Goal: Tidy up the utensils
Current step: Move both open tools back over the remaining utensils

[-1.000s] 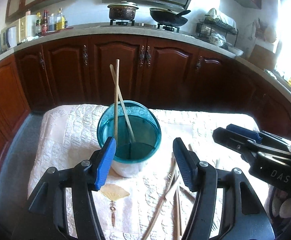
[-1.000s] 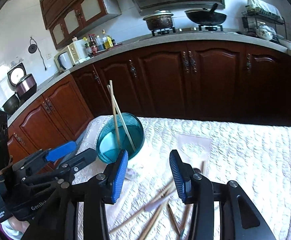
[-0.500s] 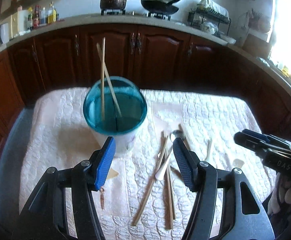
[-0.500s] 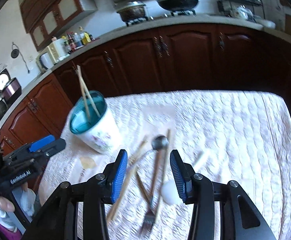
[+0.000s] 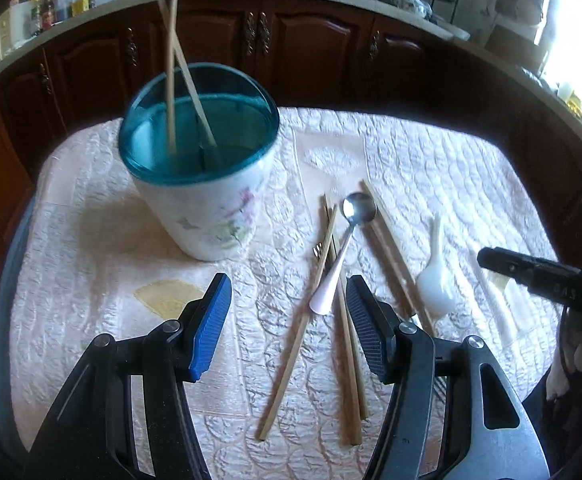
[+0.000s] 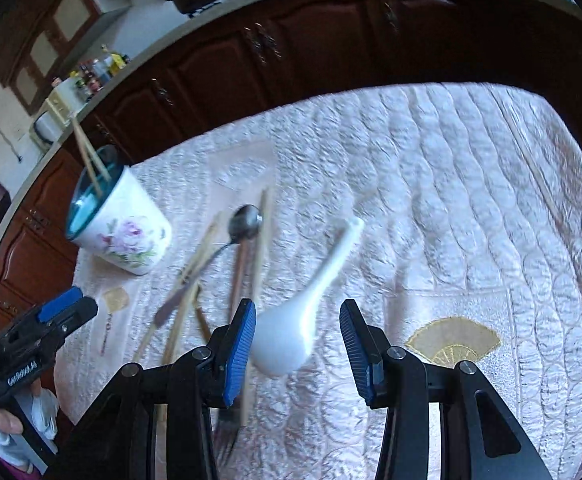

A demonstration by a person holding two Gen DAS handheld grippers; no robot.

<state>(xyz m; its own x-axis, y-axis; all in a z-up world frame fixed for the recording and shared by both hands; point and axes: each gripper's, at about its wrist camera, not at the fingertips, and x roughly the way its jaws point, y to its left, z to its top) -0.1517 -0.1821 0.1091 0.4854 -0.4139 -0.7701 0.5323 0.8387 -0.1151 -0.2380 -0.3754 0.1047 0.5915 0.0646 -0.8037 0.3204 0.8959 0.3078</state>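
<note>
A white flowered holder with a teal rim [image 5: 207,184] stands on the quilted table and has two chopsticks [image 5: 173,76] in it; it also shows in the right wrist view [image 6: 121,232]. Loose chopsticks [image 5: 303,320], a metal spoon [image 5: 347,236], a fork and a white ceramic spoon [image 5: 435,280] lie to its right. My left gripper [image 5: 287,320] is open above the spoon's handle and the chopsticks. My right gripper [image 6: 297,344] is open, its jaws on either side of the white ceramic spoon's bowl [image 6: 287,340].
The table is covered by a pale quilted cloth [image 6: 451,200] with fan motifs [image 6: 455,340]. Dark wooden cabinets [image 5: 311,48] run behind the table. The right gripper shows at the right edge of the left wrist view [image 5: 531,276].
Both grippers have drawn back from the holder and dropped toward the loose utensils. The right gripper now straddles the white ceramic spoon. Both stay open.
</note>
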